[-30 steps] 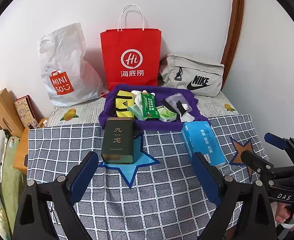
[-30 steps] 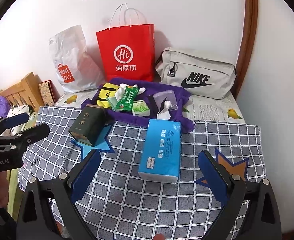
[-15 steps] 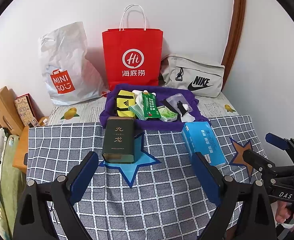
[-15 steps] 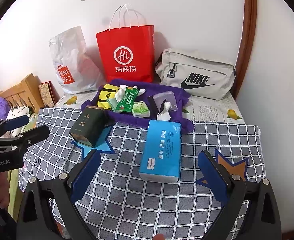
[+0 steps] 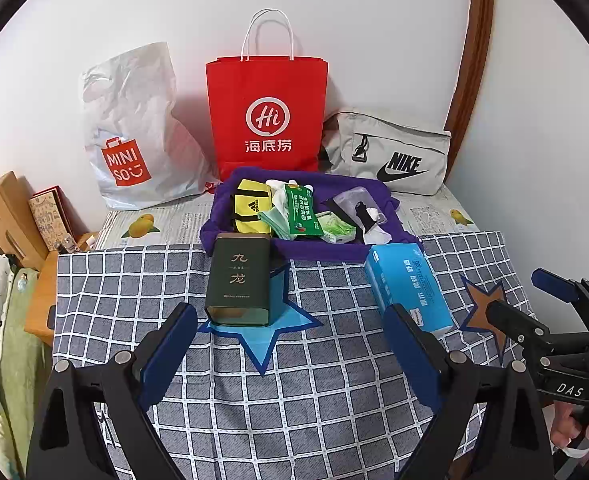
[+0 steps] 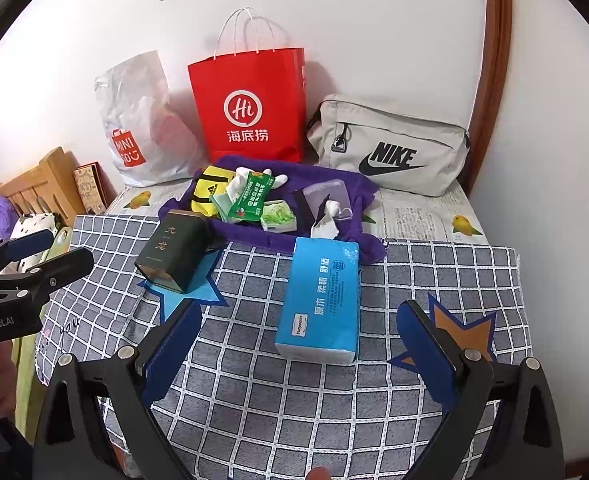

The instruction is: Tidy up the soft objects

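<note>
A blue tissue pack [image 6: 320, 300] lies on the checked cloth, between and just beyond the fingers of my open right gripper [image 6: 298, 354]. In the left wrist view the same tissue pack [image 5: 408, 282] lies right of a dark green tin [image 5: 240, 280]. My left gripper [image 5: 290, 356] is open and empty, just short of the tin. Behind them a purple cloth tray [image 5: 386, 196] holds a yellow pouch [image 5: 252, 206], a green packet [image 5: 302, 212], white gloves and a clear case. The right gripper [image 5: 534, 300] shows at the right edge of the left wrist view, the left gripper [image 6: 50, 256] at the left edge of the right wrist view.
Against the wall stand a white Miniso bag [image 5: 134, 132], a red paper bag [image 5: 268, 116] and a grey Nike bag [image 5: 390, 156]. A wooden bed frame [image 5: 2, 216] and bedding lie to the left. The checked tablecloth [image 5: 294, 380] drops off at both sides.
Both views have crept slightly forward and up; the tin and tissue pack stay where they were. Both grippers stay open.
</note>
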### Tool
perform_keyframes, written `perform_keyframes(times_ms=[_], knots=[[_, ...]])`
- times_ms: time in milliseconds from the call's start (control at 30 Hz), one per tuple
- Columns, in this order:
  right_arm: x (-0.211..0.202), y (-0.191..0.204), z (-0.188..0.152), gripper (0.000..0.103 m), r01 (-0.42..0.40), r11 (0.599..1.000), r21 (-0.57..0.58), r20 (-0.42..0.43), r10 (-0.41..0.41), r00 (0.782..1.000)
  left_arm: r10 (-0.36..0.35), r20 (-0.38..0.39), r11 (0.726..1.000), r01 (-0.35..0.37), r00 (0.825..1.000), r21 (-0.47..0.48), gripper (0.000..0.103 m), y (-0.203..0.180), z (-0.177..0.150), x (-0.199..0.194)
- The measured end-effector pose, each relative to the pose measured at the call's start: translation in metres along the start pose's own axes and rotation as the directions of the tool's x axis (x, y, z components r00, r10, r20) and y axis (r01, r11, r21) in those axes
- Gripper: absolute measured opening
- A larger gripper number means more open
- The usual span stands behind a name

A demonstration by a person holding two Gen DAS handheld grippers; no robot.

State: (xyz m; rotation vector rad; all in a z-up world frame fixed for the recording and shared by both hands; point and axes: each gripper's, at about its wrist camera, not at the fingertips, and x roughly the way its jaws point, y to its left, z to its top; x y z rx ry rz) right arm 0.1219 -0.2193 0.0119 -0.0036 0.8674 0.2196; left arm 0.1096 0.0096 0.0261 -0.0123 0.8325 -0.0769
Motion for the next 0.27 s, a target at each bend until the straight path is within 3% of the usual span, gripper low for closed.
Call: perform_keyframes(times_ms=[267], knots=[[0.0045, 0.0011, 0.0003, 0.097, 0.006, 1.000, -0.003, -0.008, -0.006, 1.000, -0.001, -0.001, 1.000, 0.001, 1.000, 0.008, 0.094, -0.0032, 0.0004, 0.0034]])
